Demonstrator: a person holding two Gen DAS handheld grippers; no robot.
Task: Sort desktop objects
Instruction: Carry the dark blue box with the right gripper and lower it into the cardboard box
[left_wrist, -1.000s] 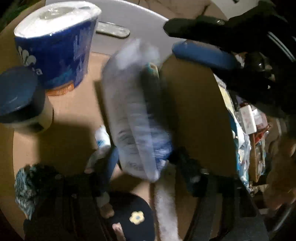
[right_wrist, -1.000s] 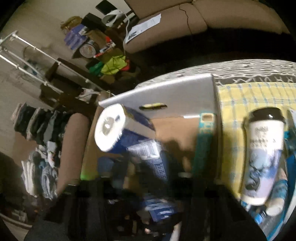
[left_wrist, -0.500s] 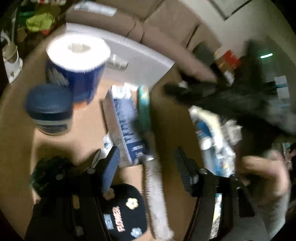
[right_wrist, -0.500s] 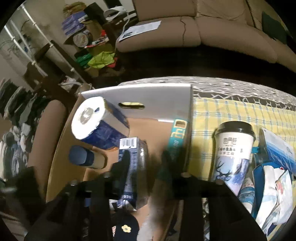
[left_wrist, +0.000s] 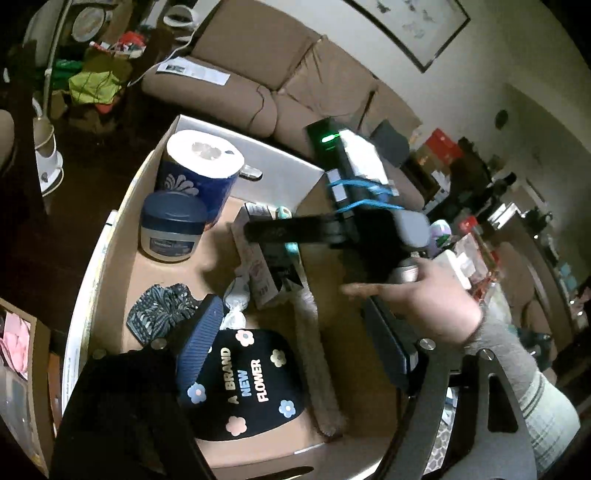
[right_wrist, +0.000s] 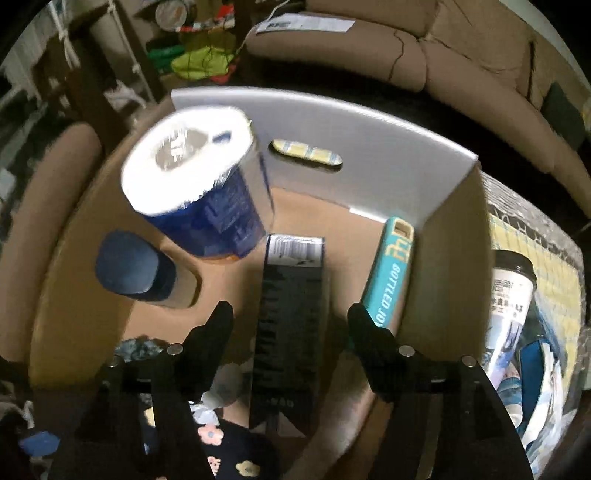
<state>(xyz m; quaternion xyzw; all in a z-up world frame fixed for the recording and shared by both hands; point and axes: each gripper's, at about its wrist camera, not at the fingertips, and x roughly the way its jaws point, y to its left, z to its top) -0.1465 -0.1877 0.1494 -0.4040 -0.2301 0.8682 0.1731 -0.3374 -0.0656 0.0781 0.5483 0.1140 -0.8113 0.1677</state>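
A cardboard box holds a blue-wrapped paper roll, a blue-lidded jar, a long blue-and-white carton, a teal "Bottled Joy" box, a black flower-print cap and a patterned cloth. My right gripper is open and empty, its fingers either side of the carton lying on the box floor. It shows in the left wrist view above the box. My left gripper is open and empty above the cap.
A lidded paper cup and blue packets stand on a yellow checked cloth right of the box. A brown sofa lies behind. The box's white back flap has a handle slot.
The carton was let go and now lies on the box floor. My left gripper pulled back and up. My right gripper moved in over the carton.
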